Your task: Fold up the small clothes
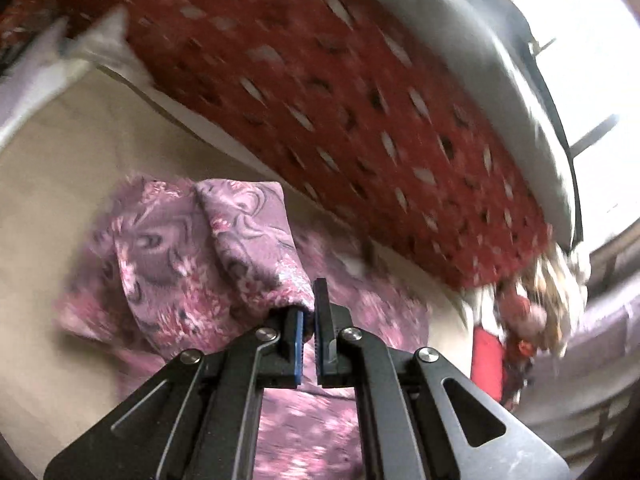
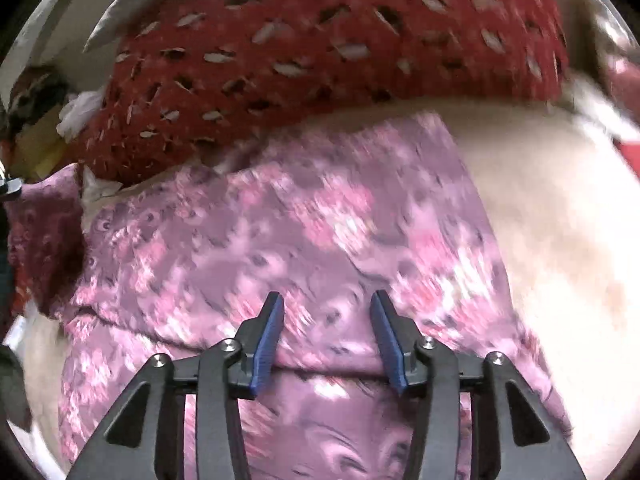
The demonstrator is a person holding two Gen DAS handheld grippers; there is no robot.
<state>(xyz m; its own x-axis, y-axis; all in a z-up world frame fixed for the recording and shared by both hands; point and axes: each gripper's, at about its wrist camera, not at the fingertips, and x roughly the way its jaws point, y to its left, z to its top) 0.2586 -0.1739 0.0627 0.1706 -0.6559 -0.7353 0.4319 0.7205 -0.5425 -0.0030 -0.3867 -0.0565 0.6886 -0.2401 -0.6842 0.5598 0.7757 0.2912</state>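
Note:
A pink and mauve floral garment (image 1: pixel 180 248) lies on a cream surface (image 1: pixel 72 168). One fold of it rises in a ridge to my left gripper (image 1: pixel 310 300), which is shut on the cloth at its tip. In the right wrist view the same garment (image 2: pixel 280 232) spreads wide under my right gripper (image 2: pixel 326 300). That gripper is open, its blue pads apart just above the fabric and pinching nothing. A seam or fold line crosses the cloth just behind its fingers. Both views are blurred.
A red cover with white and dark flecks (image 1: pixel 340 92) borders the cream surface beyond the garment (image 2: pixel 320 40). A heap of mixed coloured items (image 1: pixel 524 312) and a red object (image 1: pixel 486 360) sit at the right. Bare cream surface (image 2: pixel 540 208) lies right of the garment.

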